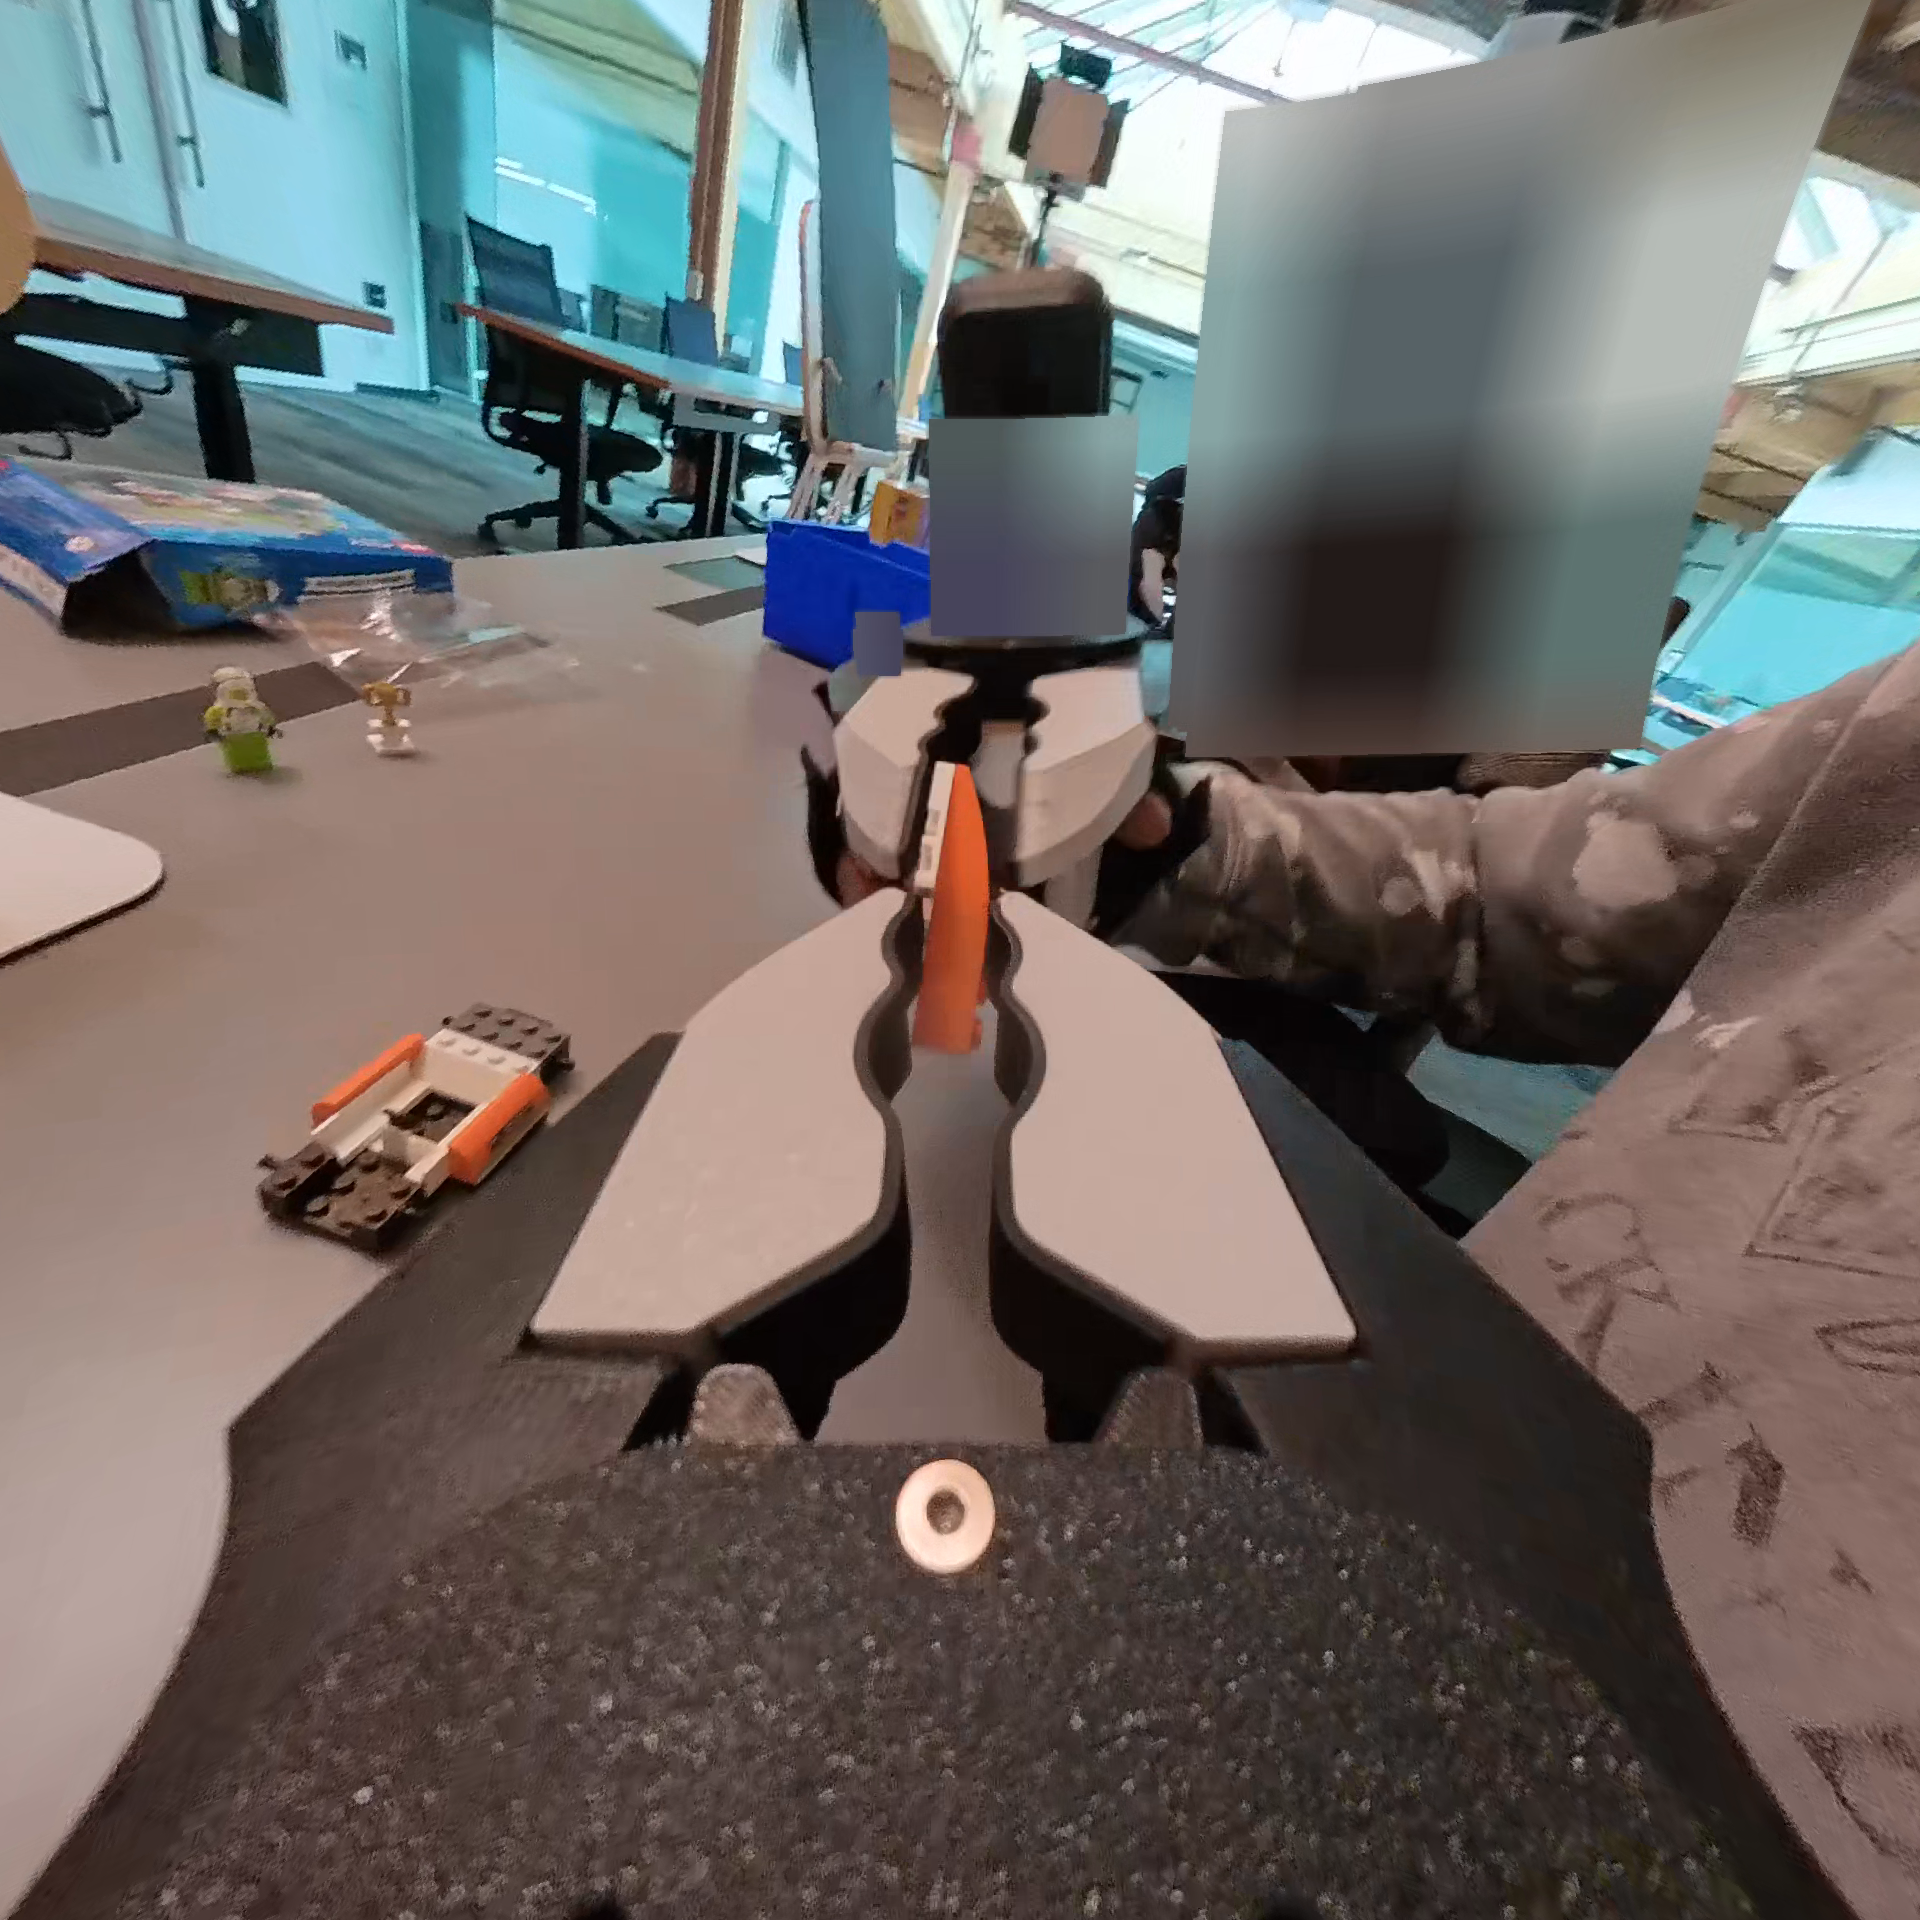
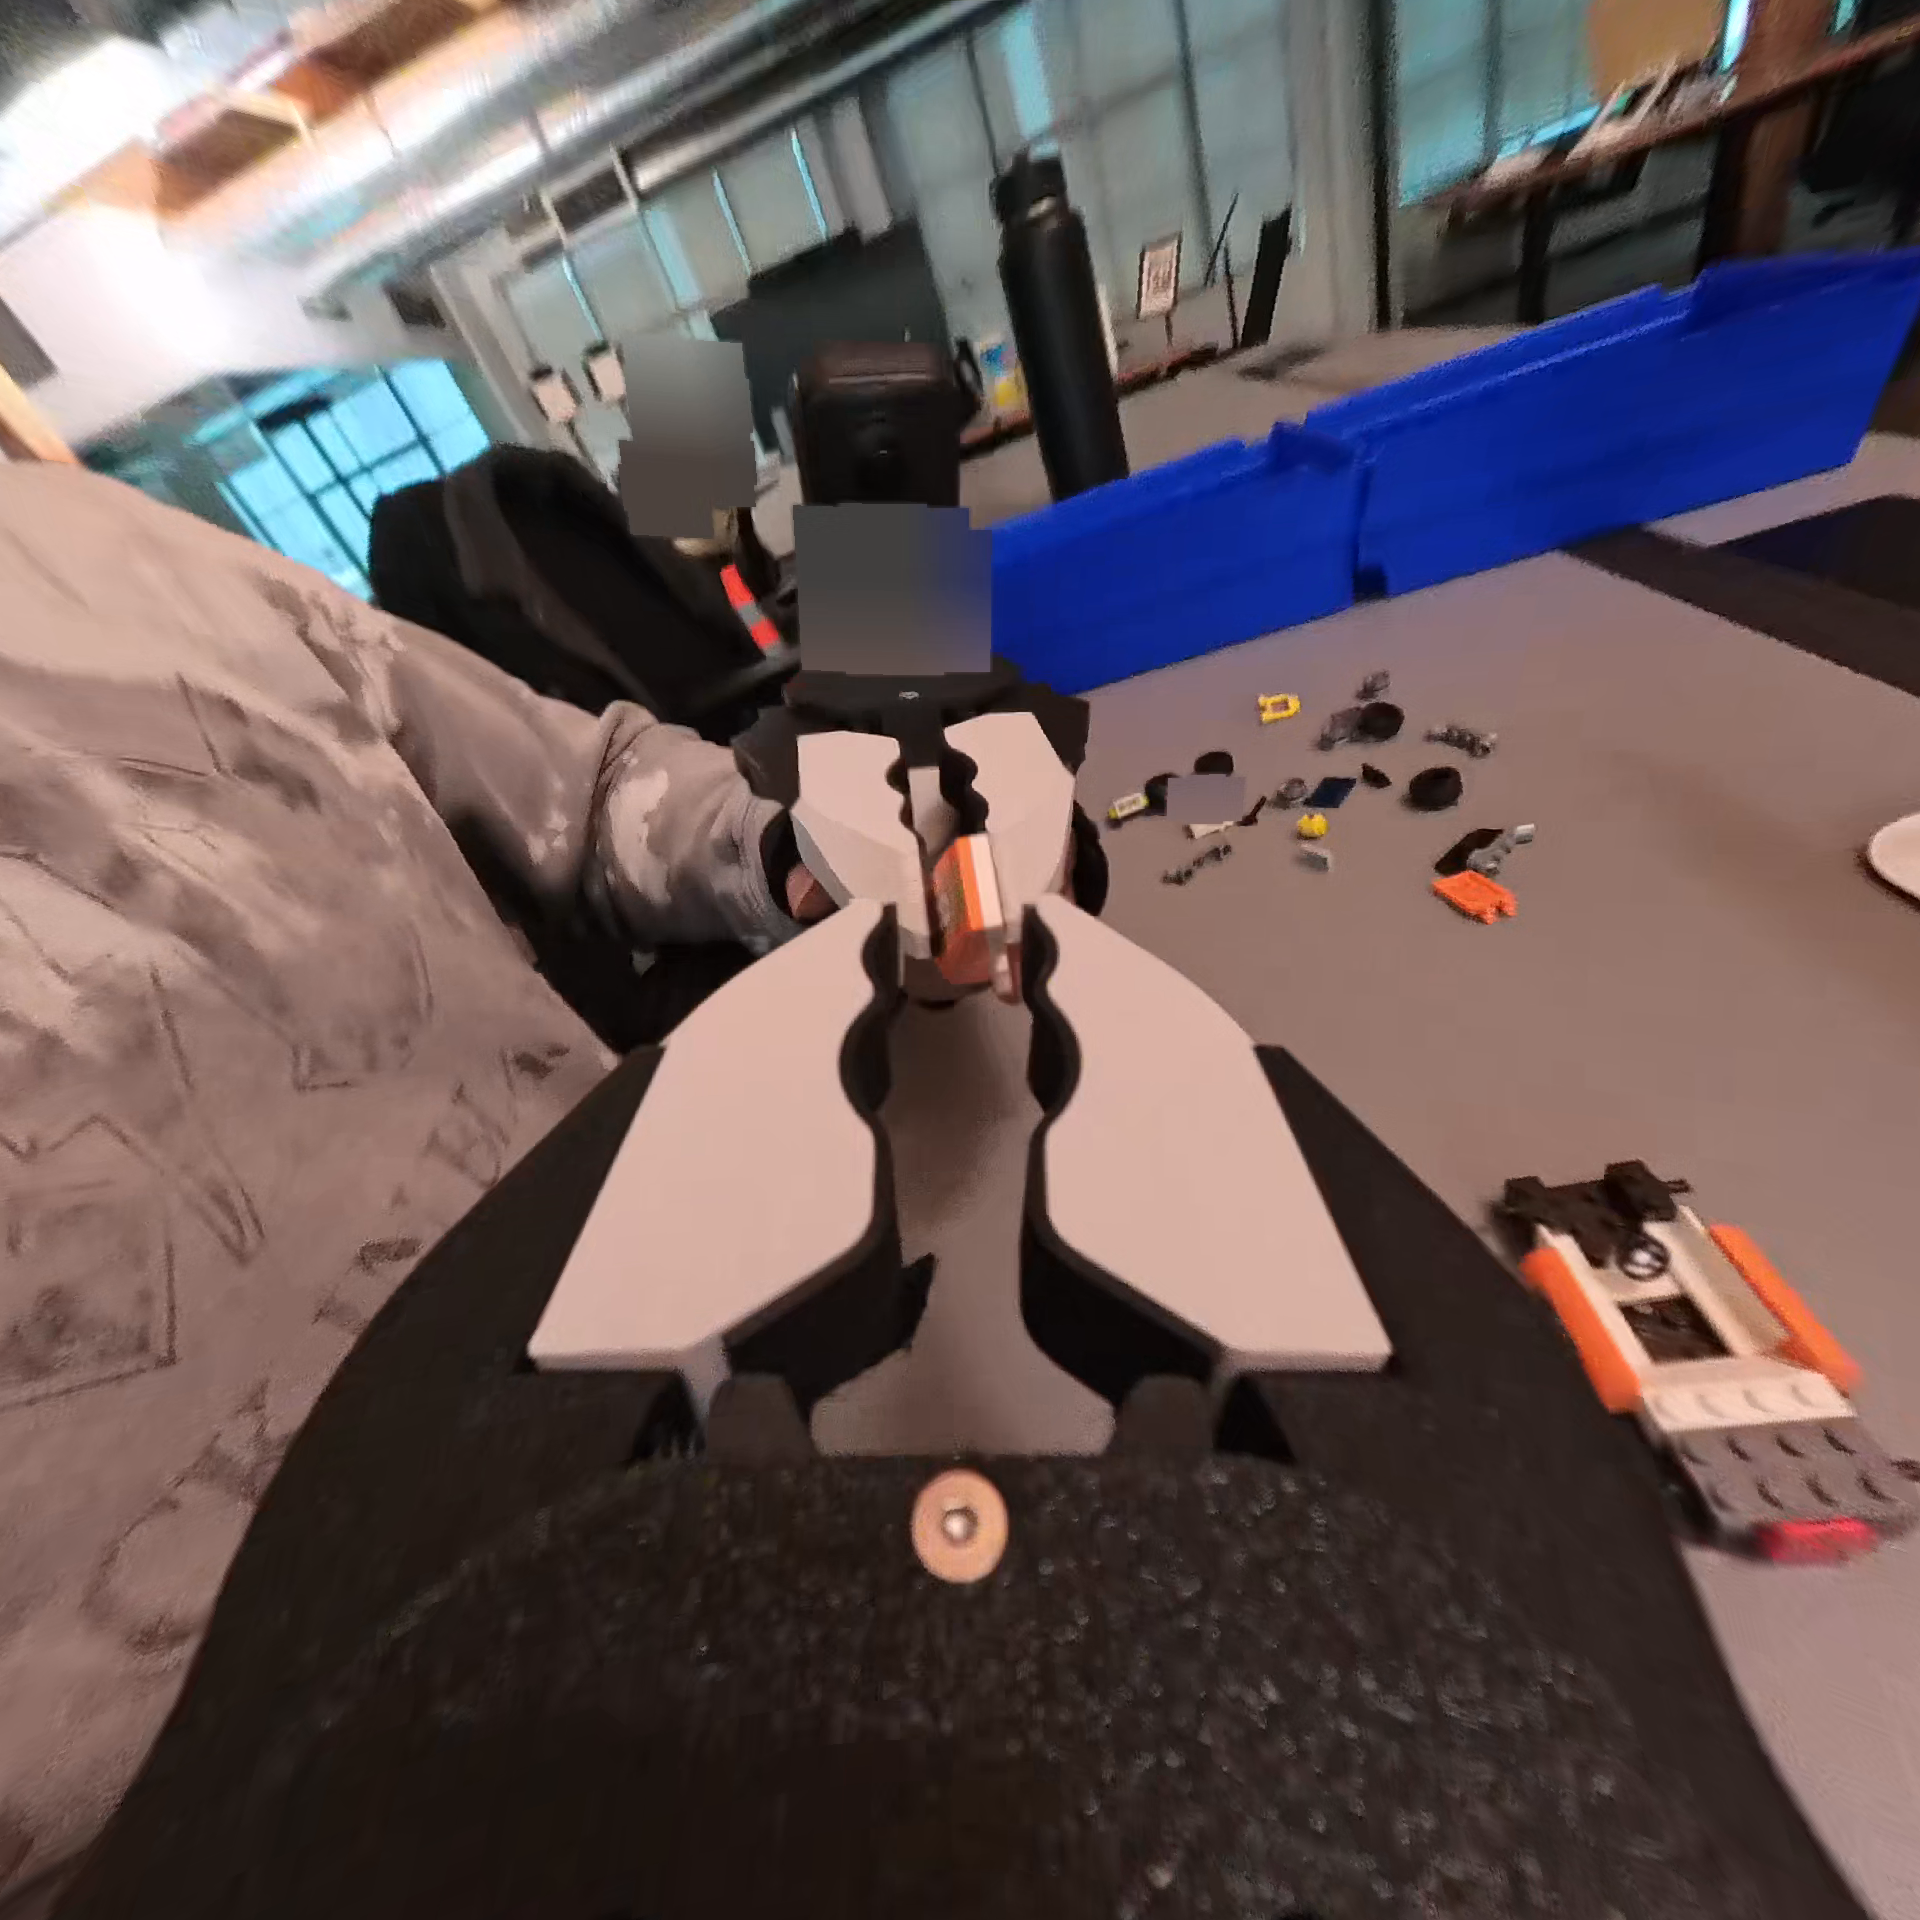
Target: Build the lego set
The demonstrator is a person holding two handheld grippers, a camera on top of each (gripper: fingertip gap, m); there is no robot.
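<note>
Grey table [image 2: 1455, 1039] strewn with loose bricks [image 2: 1351, 790], probably an open-plan office.

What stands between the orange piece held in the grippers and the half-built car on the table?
Nothing visible. The orange piece is held in the air between both grippers, and bare grey table lies between it and the half-built car. The loose parts lie farther off.

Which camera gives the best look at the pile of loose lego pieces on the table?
The right wrist view. The loose lego pieces lie scattered in plain sight on the grey table, in front of the blue bins. The left wrist view does not show them at all.
</note>
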